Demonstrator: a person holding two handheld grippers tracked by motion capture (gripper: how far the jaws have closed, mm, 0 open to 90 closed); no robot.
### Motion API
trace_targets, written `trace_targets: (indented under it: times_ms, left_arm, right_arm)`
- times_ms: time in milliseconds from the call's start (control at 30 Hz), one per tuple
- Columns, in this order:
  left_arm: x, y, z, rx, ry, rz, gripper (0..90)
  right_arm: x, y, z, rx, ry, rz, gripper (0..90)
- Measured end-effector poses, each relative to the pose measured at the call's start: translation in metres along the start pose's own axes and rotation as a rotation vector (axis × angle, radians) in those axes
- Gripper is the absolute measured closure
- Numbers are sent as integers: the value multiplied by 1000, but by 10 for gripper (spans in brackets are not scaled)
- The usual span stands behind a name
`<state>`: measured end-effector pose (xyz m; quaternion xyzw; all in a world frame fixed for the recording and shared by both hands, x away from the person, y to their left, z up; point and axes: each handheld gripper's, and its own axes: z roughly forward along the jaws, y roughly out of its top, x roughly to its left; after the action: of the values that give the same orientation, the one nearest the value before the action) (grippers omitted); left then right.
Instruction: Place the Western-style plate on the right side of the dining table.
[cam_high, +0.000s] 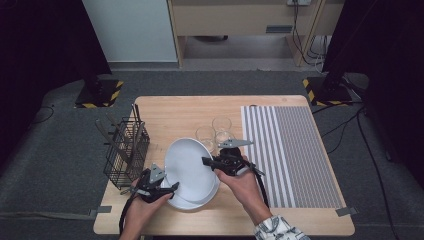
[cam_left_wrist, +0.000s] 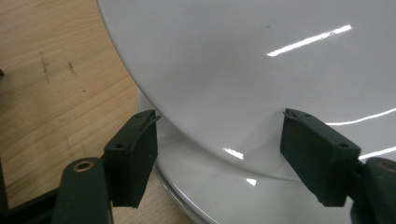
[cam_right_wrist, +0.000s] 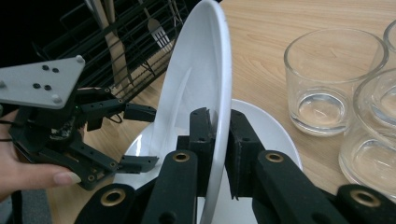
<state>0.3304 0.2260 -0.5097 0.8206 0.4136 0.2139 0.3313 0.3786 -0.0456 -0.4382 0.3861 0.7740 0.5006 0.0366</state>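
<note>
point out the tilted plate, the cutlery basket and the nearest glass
tilted plate (cam_right_wrist: 201, 70), right gripper view, on its white face just inside the rim
cutlery basket (cam_high: 125, 150), high view, on its front wire wall
nearest glass (cam_right_wrist: 327, 79), right gripper view, on its clear side wall

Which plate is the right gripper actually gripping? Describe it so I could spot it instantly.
Start at the wooden table and find the black wire cutlery basket near its left edge. Just right of it sit two white plates; the upper plate is the one, its rim pinched by the right gripper. Unlike the lower plate lying flat on the table, it stands tilted up on edge.
</note>
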Motion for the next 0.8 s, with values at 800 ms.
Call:
trace_targets:
  times_ms: [800]
  left_arm:
    - [1, 2, -2, -39, 17, -13, 163]
  right_arm:
    - [-27, -6, -5, -68, 13, 158, 852]
